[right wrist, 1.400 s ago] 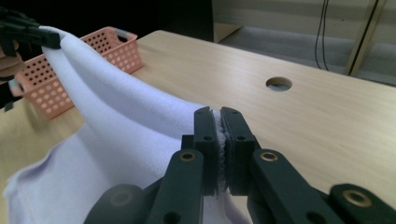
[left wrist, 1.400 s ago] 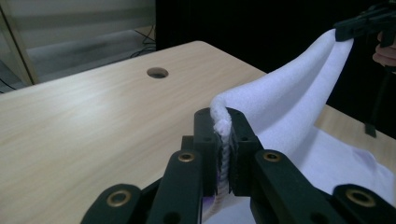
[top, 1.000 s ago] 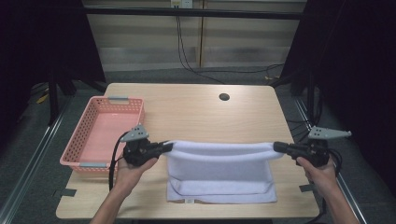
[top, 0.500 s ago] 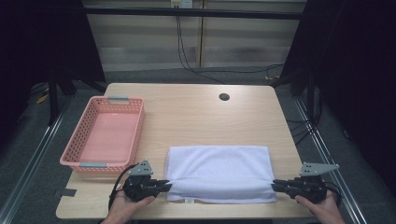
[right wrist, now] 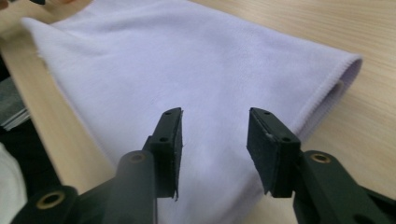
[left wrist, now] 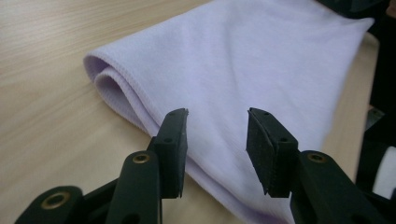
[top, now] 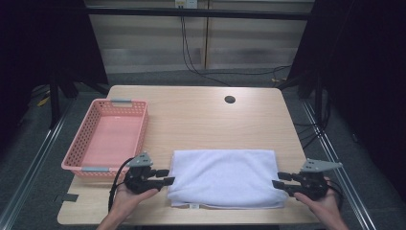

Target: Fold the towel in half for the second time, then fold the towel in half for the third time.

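Note:
A white towel [top: 224, 177] lies folded flat near the front edge of the wooden table [top: 201, 115]. My left gripper [top: 163, 177] sits just off the towel's left edge with its jaws open and nothing between them. My right gripper [top: 279, 179] is at the towel's right edge, also open and empty. In the left gripper view the towel [left wrist: 243, 74] shows its folded layers beyond the open gripper [left wrist: 217, 123]. In the right gripper view the towel [right wrist: 187, 70] spreads under and beyond the open gripper [right wrist: 215, 122].
A pink plastic basket [top: 107, 139] stands empty at the table's left side. A dark round hole [top: 230, 99] sits in the tabletop near the back. Bare wood lies behind the towel. Dark floor and metal rails surround the table.
The towel, held up stretched between both grippers a second ago, has been folded down flat. Both grippers have moved toward the front edge and let go of it.

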{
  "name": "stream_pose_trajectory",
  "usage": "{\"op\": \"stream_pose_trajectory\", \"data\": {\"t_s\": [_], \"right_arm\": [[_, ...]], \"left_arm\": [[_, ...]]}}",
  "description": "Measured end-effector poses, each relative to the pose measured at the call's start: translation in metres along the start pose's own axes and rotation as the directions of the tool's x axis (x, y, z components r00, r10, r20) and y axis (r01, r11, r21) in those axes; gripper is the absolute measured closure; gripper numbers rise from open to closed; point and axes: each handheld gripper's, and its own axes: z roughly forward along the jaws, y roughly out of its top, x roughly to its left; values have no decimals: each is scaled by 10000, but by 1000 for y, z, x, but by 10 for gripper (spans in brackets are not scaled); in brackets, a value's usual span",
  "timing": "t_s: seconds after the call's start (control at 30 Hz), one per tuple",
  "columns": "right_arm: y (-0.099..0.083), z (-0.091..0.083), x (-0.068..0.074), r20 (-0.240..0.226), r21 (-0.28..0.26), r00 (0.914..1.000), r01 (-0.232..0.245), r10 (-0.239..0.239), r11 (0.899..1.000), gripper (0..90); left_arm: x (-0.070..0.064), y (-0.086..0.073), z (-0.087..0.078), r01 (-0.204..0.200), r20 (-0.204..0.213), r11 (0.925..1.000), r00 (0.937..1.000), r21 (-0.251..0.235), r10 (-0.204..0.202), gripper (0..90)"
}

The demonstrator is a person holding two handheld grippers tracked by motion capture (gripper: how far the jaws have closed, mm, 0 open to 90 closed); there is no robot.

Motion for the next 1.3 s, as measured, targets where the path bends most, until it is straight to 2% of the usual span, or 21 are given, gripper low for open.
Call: {"op": "stream_pose_trajectory", "data": {"t_s": [0.03, 0.07, 0.13, 0.2, 0.23, 0.27, 0.33, 0.37, 0.47, 0.57, 0.7, 0.77, 0.8, 0.9, 0.97, 1.0, 1.03, 1.07, 1.13, 1.23, 1.3], "right_arm": [[3, 7, 0, -13, 83, 10000, 80, -80, 9999, 552], [6, 14, 1, 0, 270, 9999, 165, -166, 9995, 547], [8, 29, 0, 190, 697, 9989, 411, -425, 9967, 519], [9, 41, -3, 252, 1056, 9991, 325, -353, 9939, 491], [9, 49, -5, 424, 1301, 9982, 376, -434, 9908, 471], [9, 49, -5, 424, 1301, 9982, 376, -434, 9908, 471], [7, 57, -6, 584, 1552, 9970, 414, -510, 9870, 459], [7, 59, -5, 630, 1539, 9955, 603, -707, 9862, 461], [6, 60, 0, 1072, 1654, 9886, 866, -1052, 9824, 521], [6, 60, -1, 1232, 1671, 9840, 1070, -1285, 9801, 572], [8, 59, -13, 1305, 1563, 9846, 951, -1160, 9831, 594], [8, 58, -20, 1310, 1509, 9869, 737, -939, 9858, 600], [9, 58, -23, 1427, 1555, 9862, 618, -843, 9859, 600], [10, 58, -29, 1406, 1435, 9877, 478, -681, 9885, 599], [10, 56, -30, 1311, 1352, 9901, 328, -507, 9903, 570], [10, 54, -30, 1182, 1221, 9924, 193, -339, 9923, 515], [10, 52, -29, 1146, 1113, 9931, 99, -227, 9937, 502], [11, 49, -26, 1083, 940, 9941, -19, -83, 9956, 501], [13, 42, -18, 988, 693, 9950, 69, -138, 9976, 497], [16, 38, 4, 584, 457, 9978, 272, -299, 9986, 486], [16, 39, 19, 144, 410, 9988, 455, -462, 9981, 483]], "left_arm": [[4, 3, 7, 16, 72, 9998, 10000, 217, -17, 591], [6, 5, 14, -62, -91, 9992, 9999, 390, 65, 605], [11, 6, 25, 48, -215, 9978, 9998, 663, -34, 617], [14, 5, 32, -64, -383, 9954, 9992, 959, 101, 625], [15, 4, 34, 34, -335, 9954, 9994, 960, -2, 628], [16, 5, 35, -28, -236, 9951, 9997, 989, 52, 628], [16, 4, 37, -63, -295, 9952, 9995, 980, 93, 629], [16, 4, 38, -53, -294, 9954, 9995, 955, 82, 628], [14, 3, 39, -204, -362, 9953, 9991, 942, 239, 623], [13, 7, 45, -225, -403, 9949, 9988, 980, 266, 602], [12, 15, 56, -139, -480, 9960, 9987, 877, 182, 560], [11, 17, 60, -116, -498, 9961, 9986, 873, 160, 550], [11, 18, 61, -93, -459, 9967, 9989, 809, 130, 549], [14, 22, 63, -38, -291, 9960, 9996, 897, 64, 547], [15, 25, 63, 100, -186, 9960, 9998, 892, -84, 519], [14, 26, 63, 46, -244, 9959, 9997, 903, -24, 499], [14, 28, 61, -41, -274, 9956, 9996, 936, 67, 479], [13, 30, 59, -43, -358, 9974, 9993, 726, 69, 445], [16, 36, 57, 111, -389, 9978, 9992, 653, -85, 431], [23, 46, 54, 336, -434, 9989, 9985, 324, -322, 401], [26, 52, 52, 167, -508, 9994, 9986, 298, -151, 390]]}}
